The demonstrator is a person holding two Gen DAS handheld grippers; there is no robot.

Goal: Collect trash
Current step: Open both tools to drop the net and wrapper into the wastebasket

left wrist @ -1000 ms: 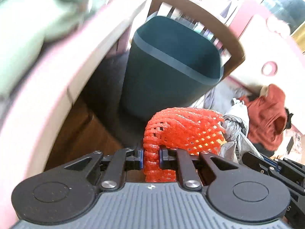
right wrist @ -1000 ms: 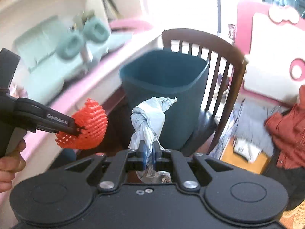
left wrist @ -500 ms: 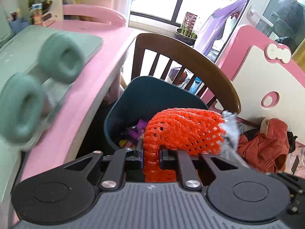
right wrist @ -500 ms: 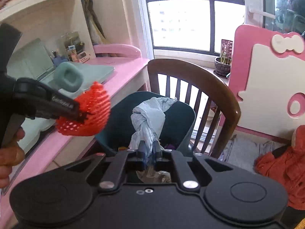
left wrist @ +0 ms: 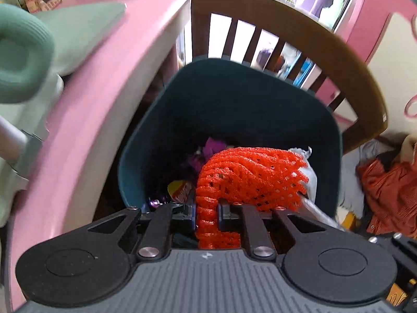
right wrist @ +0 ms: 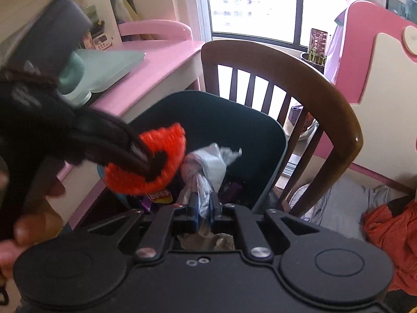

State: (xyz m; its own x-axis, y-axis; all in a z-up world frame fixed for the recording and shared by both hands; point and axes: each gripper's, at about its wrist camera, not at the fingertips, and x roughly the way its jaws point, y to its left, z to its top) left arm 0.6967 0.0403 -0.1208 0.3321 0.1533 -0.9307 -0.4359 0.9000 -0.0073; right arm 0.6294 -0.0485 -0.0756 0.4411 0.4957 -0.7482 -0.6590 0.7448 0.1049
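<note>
My left gripper (left wrist: 206,210) is shut on an orange foam net (left wrist: 247,174) and holds it above the open dark teal bin (left wrist: 260,99). The net also shows in the right wrist view (right wrist: 146,180), over the bin's left rim. My right gripper (right wrist: 204,203) is shut on a crumpled grey plastic bag (right wrist: 208,164), held over the bin (right wrist: 260,135). The bag's edge shows beside the net in the left wrist view (left wrist: 310,180). Wrappers and purple trash (left wrist: 211,146) lie inside the bin.
The bin stands on a brown wooden chair (right wrist: 312,83) beside a pink desk (left wrist: 91,99). Mint headphones (left wrist: 23,52) and a mint pad (right wrist: 109,65) lie on the desk. A pink and cream board (right wrist: 378,78) stands at the right. Orange clothing (left wrist: 388,185) lies on the floor.
Both grippers have risen and moved forward over the bin, from beside its wall to above its opening. The net and the bag are still held.
</note>
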